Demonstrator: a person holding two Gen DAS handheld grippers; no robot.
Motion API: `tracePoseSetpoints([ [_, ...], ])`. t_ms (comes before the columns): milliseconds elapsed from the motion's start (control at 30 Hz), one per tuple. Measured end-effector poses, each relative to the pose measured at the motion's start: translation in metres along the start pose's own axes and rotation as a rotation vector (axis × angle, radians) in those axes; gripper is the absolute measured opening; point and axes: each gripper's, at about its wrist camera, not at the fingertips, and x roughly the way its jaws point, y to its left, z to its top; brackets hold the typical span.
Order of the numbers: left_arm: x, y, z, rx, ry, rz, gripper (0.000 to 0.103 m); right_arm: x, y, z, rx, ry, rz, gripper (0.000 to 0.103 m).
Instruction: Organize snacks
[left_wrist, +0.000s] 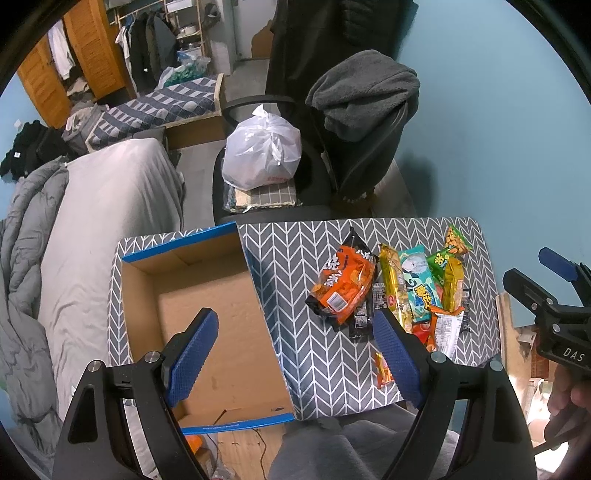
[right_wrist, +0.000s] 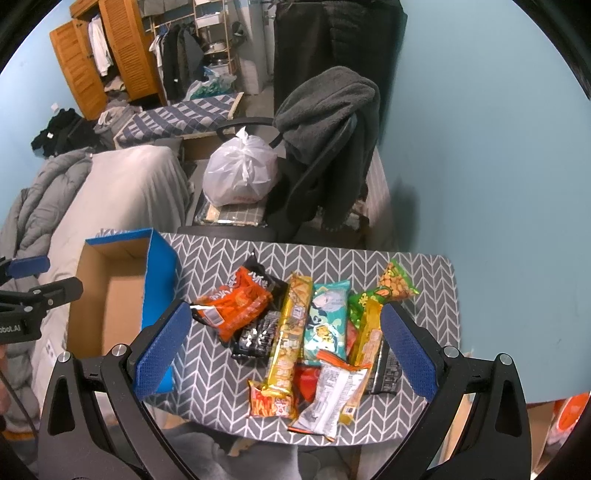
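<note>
A pile of snack packets lies on the right half of the small table: an orange bag, a long yellow packet, a teal packet and a green peanut packet. An open cardboard box with blue rims stands on the left half; no snacks show inside. My left gripper is open and empty, above the box's right wall. My right gripper is open and empty, above the snack pile. Each gripper also shows at the edge of the other's view.
An office chair draped with a grey blanket stands behind the table, holding a white plastic bag. A bed with grey bedding lies to the left. A blue wall is on the right.
</note>
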Motion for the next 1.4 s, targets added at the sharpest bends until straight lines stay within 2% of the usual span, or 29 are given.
tracePoseSetpoints([
  [1400, -0.0006, -0.0001, -0.0040, -0.009, 0.011, -0.025, 0.087, -0.0014, -0.0068, -0.0024, 0.031, 0.022, 0.025, 0.101],
])
